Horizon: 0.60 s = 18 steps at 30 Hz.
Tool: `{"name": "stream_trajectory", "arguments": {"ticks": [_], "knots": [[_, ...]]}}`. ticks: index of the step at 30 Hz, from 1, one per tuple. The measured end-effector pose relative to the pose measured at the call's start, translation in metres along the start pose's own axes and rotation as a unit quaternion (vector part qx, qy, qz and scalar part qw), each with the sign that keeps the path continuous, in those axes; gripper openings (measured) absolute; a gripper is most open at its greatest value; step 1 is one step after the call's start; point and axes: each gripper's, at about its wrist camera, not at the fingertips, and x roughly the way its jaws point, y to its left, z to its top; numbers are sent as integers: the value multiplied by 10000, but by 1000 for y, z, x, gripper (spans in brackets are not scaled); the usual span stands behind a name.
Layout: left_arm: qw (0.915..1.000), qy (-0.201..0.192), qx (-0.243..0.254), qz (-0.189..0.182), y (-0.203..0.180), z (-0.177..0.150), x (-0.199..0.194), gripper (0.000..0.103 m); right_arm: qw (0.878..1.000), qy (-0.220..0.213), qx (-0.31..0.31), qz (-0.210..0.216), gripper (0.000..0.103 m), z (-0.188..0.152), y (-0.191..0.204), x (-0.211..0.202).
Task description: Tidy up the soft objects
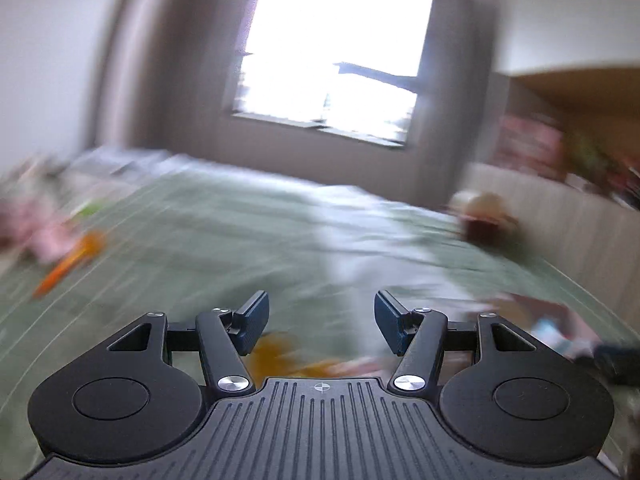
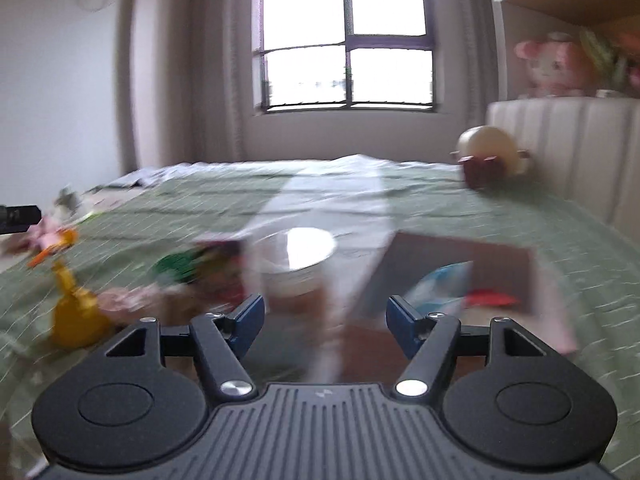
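Left wrist view: left gripper (image 1: 321, 322), jaws spread, nothing between them, above the green bed (image 1: 208, 232); everything blurred, no writing legible. Right wrist view: right gripper (image 2: 325, 326), jaws spread; yellow plush toy (image 2: 74, 314) near the bed's left edge.

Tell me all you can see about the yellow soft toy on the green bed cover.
The yellow soft toy looks plush, mustard yellow, with a fat lower body and a thin part rising upward. It stands roughly upright on the green bed cover, left of the open right gripper, not touched by it. A pinkish item lies beside it. Blur hides finer details.
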Motion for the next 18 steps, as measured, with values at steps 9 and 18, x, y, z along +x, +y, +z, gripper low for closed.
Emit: {"name": "stream_trajectory", "arguments": {"ticks": [9,18], "knots": [[9985,199,151,-479,22,-31,0,63,9943,91,-1020,299,68,-29,87,-8],[9918,-42,1080,685,-61,-65,49,64,9922,297,-1206,143,68,-49,95,-9]]}}
